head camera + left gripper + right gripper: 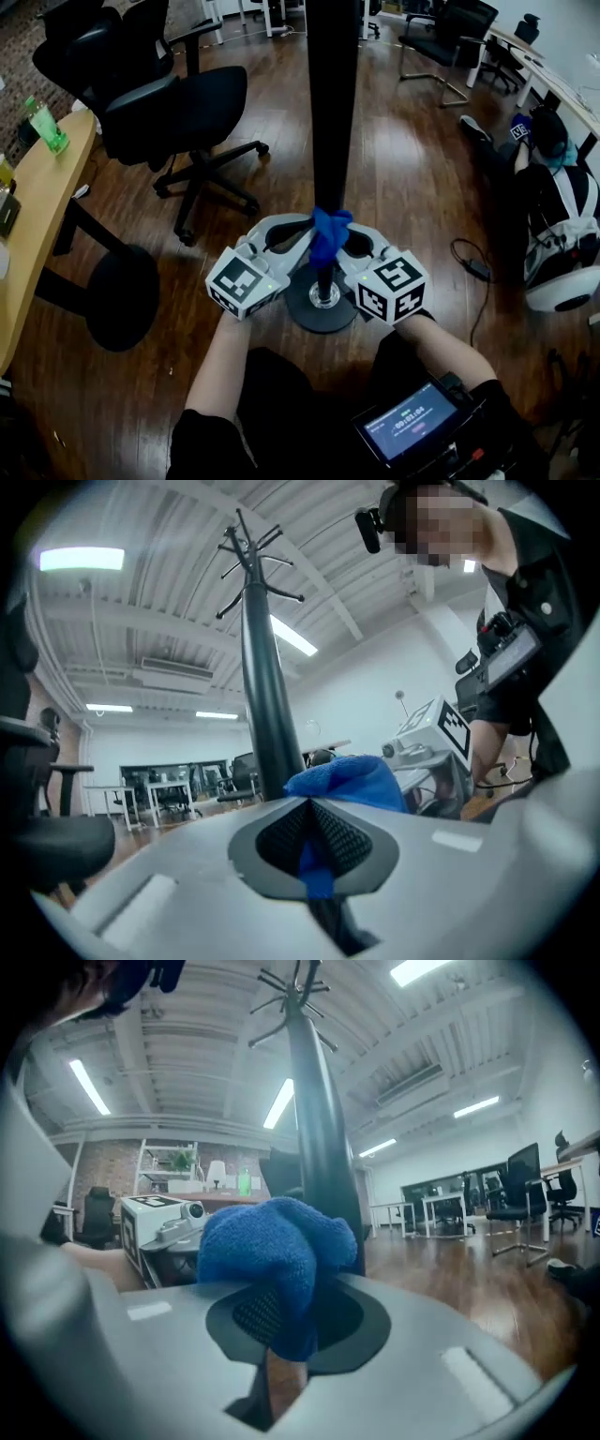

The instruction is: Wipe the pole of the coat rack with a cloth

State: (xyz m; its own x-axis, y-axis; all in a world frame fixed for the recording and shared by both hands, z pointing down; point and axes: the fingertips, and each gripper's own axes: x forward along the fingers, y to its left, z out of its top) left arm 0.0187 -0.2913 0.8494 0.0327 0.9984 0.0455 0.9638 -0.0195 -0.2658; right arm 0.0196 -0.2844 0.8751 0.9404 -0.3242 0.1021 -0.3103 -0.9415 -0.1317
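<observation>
A black office chair [178,112] stands beyond the left gripper [302,246], further to its left; a wooden desk [42,206] bearing a green bottle [44,125] lies further left again; right of the right gripper [354,246] a cable [473,272] trails over the floor [412,187], near what may be a white-and-black bag [562,234].

A dark wood floor [412,187] carries a black office chair [173,112] beside a curved light-wood desk [42,202] (a green bottle [45,127] stands on it), under a white ribbed ceiling [169,517] with strip lights [82,559].

fuzzy cloth [330,234], glossy pole [333,103]
</observation>
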